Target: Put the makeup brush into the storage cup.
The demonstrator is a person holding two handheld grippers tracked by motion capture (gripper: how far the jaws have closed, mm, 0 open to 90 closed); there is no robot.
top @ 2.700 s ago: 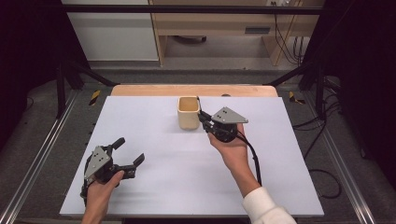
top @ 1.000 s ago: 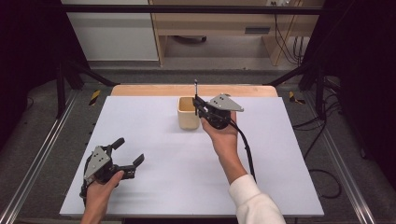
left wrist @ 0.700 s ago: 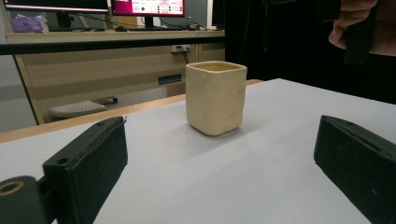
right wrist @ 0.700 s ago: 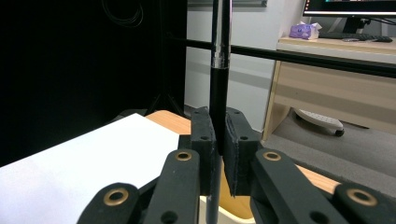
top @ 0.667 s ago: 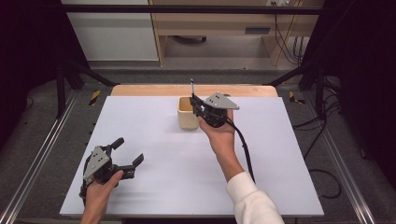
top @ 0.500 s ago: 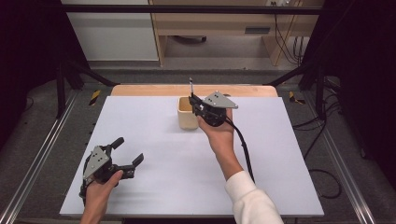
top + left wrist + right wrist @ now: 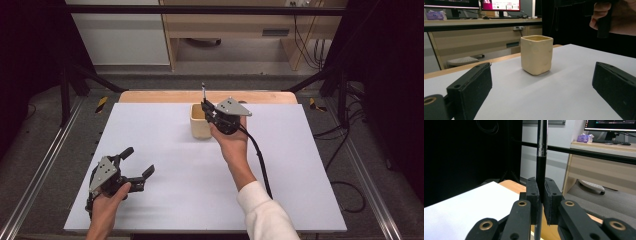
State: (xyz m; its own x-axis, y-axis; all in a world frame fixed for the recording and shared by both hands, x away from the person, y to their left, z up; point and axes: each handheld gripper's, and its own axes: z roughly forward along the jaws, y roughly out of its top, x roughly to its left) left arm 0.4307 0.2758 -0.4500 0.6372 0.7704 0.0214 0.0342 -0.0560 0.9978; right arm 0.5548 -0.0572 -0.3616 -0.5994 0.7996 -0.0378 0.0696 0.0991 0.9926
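A cream square cup (image 7: 200, 125) stands on the white table (image 7: 165, 150) near its far edge; in the left gripper view the cup (image 7: 537, 55) is straight ahead. My right gripper (image 7: 206, 111) hovers at the cup's right rim, shut on a thin black pen (image 7: 203, 91) that stands upright with a silver band. In the right gripper view the pen (image 7: 541, 150) rises between the closed pads of the right gripper (image 7: 541, 192). My left gripper (image 7: 139, 161) rests at the near left of the table, jaws open, nothing between them (image 7: 542, 86).
The right gripper's black cable (image 7: 260, 160) trails along the forearm to the near edge. A wooden strip (image 7: 150, 96) borders the table's far side. Black frame posts (image 7: 65, 85) stand at both far corners. A desk with monitors (image 7: 499, 5) lies beyond.
The right hand has lifted from beside the cup's right side and shifted left and farther away, so the pen now stands upright over the cup's rim. The left gripper has not moved.
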